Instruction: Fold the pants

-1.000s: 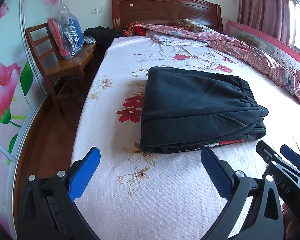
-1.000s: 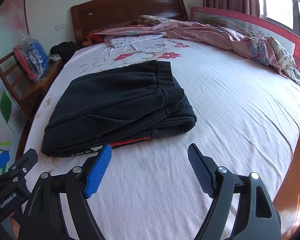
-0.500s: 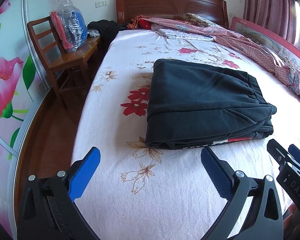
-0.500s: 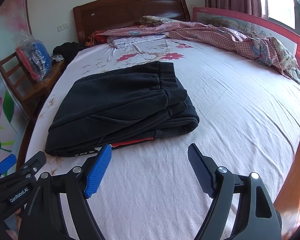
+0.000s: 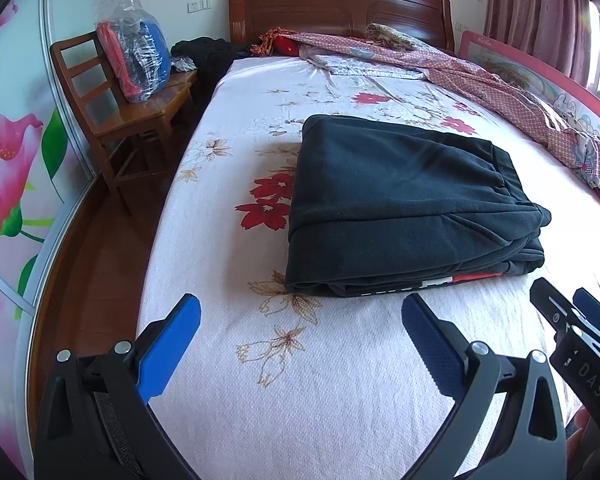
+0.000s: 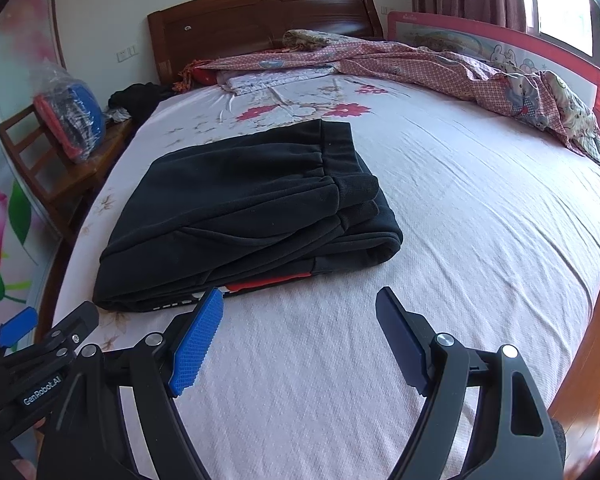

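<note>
Hovering over the near part of the bed (image 5: 340, 400), both grippers hang empty with jaws spread wide, nothing between the pads. Left gripper (image 5: 300, 340) sits short of the pants' near left corner; right gripper (image 6: 300, 332) short of the near edge, its left pad just in front of the red-and-white stripe.

Black pants (image 6: 240, 208) lie mid-bed, clear of both grippers, already in a compact rectangle, several layers stacked, elastic waistband (image 6: 336, 148) toward the far right side. Folding looks essentially done; likely step now is checking or tidying, or one more fold if a smaller bundle is wanted.

Doing it well, as a judgement:
- right-end layers (image 5: 532, 248) bulge and sit uneven, so any tidy should press or tuck there, not at the flat left fold
- if folding again, pinch all layers at both near corners together, lift low, carry over evenly so the stack doesn't slide apart
- fleece-like cloth looks thick and springy, so grip deep, not just the top layer
- avoid snagging the floral bedsheet (image 6: 460, 240) under the edge

Otherwise leave it and back off cleanly. Wooden chair (image 5: 100, 120) and crumpled quilt (image 6: 460, 68) are well apart, no interference.
</note>
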Tool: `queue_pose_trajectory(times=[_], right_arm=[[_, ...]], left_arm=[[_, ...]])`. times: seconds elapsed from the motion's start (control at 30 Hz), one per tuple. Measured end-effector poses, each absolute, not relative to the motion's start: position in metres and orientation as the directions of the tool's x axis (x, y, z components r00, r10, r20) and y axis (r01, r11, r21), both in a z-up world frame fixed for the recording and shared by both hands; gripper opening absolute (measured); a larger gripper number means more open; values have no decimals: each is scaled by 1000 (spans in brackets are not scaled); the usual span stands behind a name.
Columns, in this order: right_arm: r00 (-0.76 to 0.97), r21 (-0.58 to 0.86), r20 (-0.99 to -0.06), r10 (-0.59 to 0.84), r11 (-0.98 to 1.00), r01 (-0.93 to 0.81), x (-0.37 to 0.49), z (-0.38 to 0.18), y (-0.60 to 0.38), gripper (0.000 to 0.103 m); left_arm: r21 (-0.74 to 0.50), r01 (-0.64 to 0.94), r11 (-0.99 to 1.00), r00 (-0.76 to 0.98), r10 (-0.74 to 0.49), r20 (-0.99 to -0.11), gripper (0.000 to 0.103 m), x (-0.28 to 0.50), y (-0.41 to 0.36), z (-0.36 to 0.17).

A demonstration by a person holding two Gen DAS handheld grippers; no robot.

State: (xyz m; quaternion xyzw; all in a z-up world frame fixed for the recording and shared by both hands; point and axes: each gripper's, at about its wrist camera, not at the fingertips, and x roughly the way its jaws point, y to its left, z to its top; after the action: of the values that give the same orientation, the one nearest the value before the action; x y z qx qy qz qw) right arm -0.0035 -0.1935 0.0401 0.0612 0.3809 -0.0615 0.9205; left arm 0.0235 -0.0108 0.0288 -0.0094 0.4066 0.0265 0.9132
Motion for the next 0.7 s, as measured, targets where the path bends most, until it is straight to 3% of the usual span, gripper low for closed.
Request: queue_pose_trajectory(times=[0.7], right_arm=[[700,78,-713,-53,985,154,-3,39,-194,78]], left_arm=[[-17,-10,1000,720,-4,-694,101,17,-18,42]])
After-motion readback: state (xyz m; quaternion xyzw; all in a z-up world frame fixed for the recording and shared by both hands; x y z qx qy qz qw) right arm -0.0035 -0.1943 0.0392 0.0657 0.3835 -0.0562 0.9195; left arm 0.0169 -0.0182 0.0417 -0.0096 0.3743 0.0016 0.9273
